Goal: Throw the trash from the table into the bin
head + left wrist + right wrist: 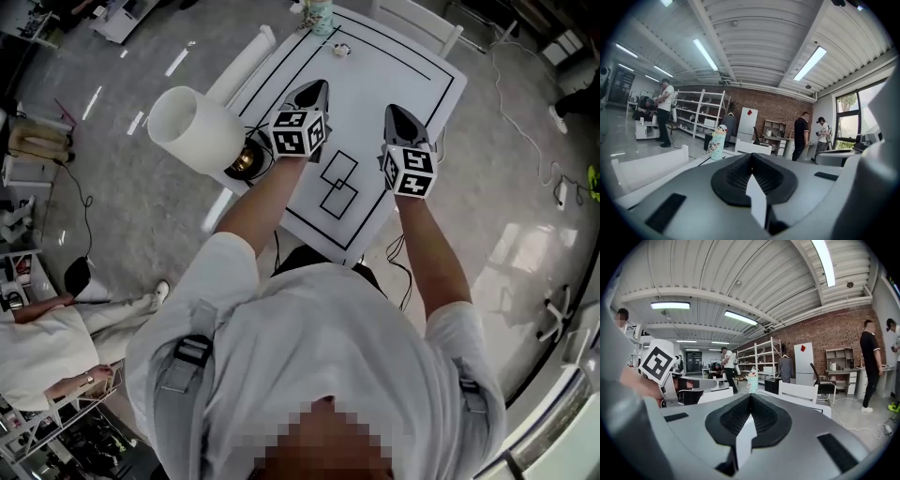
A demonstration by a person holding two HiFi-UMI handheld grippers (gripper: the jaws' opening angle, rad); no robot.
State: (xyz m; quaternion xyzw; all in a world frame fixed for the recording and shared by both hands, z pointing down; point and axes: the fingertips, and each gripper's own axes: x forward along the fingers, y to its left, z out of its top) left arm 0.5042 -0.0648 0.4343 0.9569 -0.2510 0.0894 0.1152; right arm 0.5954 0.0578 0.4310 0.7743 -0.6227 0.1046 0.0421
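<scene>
Grey-jawed left gripper (316, 92) and right gripper (397, 115) are both clenched on nothing, held over the white table with black outlines (403, 66). A small crumpled scrap (342, 50) lies straight ahead near the far edge, nearer the left one. The white cylindrical bin (192, 127) stands just off the table's left side.

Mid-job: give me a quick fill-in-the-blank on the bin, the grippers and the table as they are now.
The left gripper and right gripper both have jaws ____.
In the head view, the white bin stands at the table's ____ side.
The figure-shaped bottle stands at the table's ____ edge.
Missing words: shut; left; far.
</scene>
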